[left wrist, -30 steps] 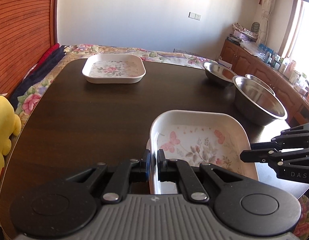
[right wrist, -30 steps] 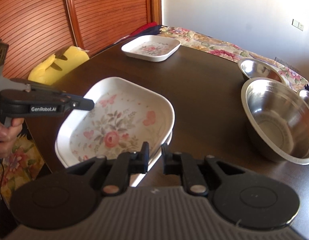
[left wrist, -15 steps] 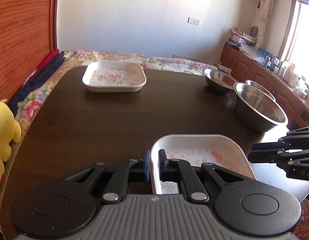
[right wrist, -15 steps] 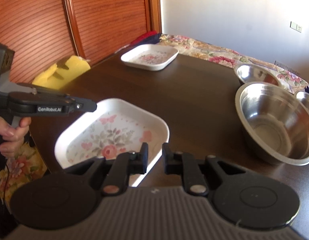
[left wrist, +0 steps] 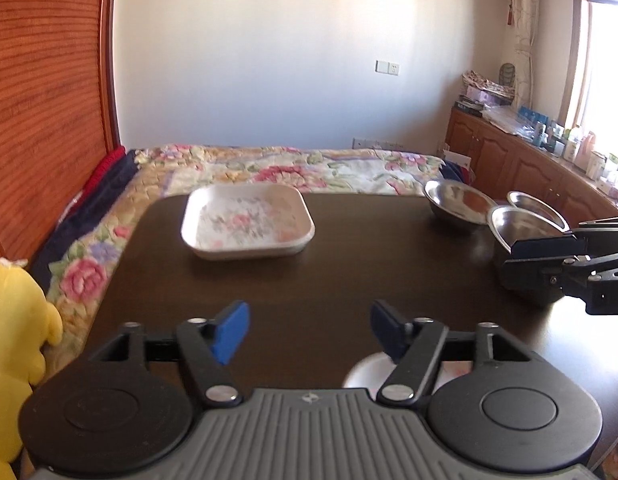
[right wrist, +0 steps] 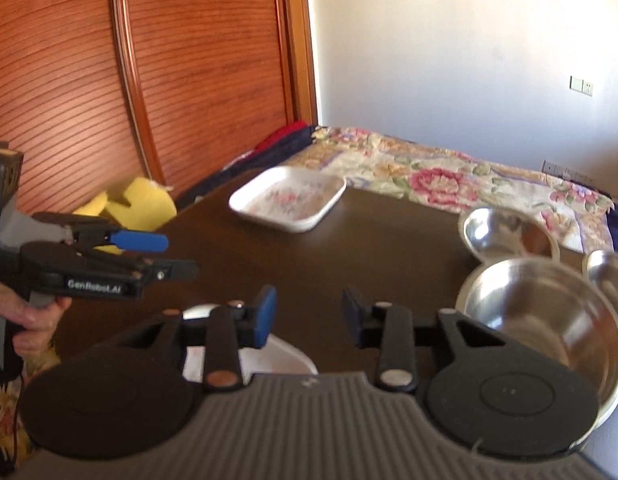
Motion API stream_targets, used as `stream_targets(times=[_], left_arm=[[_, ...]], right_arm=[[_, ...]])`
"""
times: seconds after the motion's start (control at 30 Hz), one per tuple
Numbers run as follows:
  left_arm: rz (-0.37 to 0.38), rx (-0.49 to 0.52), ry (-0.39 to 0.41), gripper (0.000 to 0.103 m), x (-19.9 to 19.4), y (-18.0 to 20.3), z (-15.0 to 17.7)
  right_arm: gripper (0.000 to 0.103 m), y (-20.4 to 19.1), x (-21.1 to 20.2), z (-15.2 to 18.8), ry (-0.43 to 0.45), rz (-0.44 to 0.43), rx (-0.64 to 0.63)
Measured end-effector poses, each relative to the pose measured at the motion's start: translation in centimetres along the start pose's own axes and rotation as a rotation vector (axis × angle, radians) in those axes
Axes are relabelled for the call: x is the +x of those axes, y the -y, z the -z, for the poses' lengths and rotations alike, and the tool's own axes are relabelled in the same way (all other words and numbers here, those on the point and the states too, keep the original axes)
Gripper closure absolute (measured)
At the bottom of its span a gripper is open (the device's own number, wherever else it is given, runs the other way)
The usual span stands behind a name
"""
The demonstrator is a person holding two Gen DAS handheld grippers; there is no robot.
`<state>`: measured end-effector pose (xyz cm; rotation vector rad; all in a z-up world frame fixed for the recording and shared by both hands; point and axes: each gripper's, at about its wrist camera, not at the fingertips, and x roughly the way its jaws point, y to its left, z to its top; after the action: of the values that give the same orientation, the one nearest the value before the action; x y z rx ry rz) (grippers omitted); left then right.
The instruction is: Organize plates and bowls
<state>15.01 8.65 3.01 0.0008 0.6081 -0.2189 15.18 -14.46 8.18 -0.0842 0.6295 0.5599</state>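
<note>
two grippers, jaws just opened | left gripper (left wrist: 307,332) apart, nothing between | right gripper (right wrist: 307,314) apart, nothing between | near floral plate (right wrist: 277,360) on dark table (left wrist: 309,280) below both | far floral plate (left wrist: 247,222) at far edge | steel bowls (right wrist: 541,312) right

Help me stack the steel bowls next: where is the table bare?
Bare: the dark middle of the table, between the far floral dish and the near dish. Crowded: the right edge, where three steel bowls cluster.
</note>
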Motion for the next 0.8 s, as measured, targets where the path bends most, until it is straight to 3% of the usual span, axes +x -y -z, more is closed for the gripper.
stream_targets(times=[0.17, 0.23, 0.5, 0.8], left_arm=[[-0.027, 0.001, 0.013, 0.014, 1.2, -1.4, -1.4], [-0.033, -0.002, 0.019, 0.012, 1.7, -2.0, -1.9], [-0.033, -0.019, 0.032, 0.008, 3.8, -4.6, -3.5], [-0.047, -0.038, 0.014, 0.0, 6.3, -7.1, -4.7]], right_arm=[[0.046, 0.2, 1.4, -1.8, 0.036, 0.013, -0.009], [0.034, 0.2, 2.0, -2.4, 0.047, 0.017, -0.008], [0.018, 0.0, 4.2, -3.8, 0.067, 0.013, -0.006], [0.008, 0.0, 6.4, -5.0, 0.066, 0.026, 0.01]])
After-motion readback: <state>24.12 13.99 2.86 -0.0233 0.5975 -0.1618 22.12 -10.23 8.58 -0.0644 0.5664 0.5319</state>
